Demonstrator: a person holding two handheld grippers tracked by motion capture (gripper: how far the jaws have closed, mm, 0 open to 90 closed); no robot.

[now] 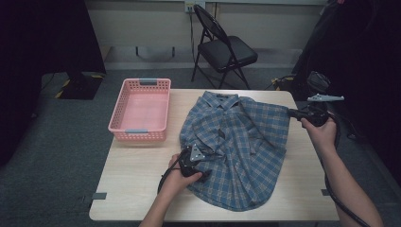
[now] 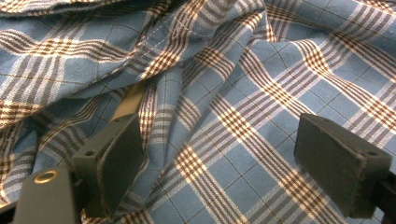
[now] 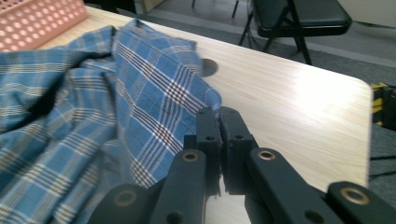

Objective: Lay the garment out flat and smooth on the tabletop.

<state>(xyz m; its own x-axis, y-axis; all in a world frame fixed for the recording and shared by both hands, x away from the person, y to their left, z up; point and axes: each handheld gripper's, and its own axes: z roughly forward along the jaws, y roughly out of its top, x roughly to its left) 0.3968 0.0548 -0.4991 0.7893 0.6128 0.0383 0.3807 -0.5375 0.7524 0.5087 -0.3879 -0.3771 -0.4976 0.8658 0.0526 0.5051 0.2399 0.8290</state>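
On the bench (image 1: pixel 137 189), a blue plaid shirt (image 1: pixel 236 146) lies spread and rumpled, mid-straightening.
Right gripper (image 3: pixel 219 128) has its jaws clamped on the shirt's far right edge, drawing it outward; left gripper (image 2: pixel 219 158) rests jaws apart over the cloth. Next, I judge, comes pulling that edge flat while the left holds the fabric.

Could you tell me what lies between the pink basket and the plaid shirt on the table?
Only a bare strip of table, as the high view shows, separates the pink basket from the plaid shirt.
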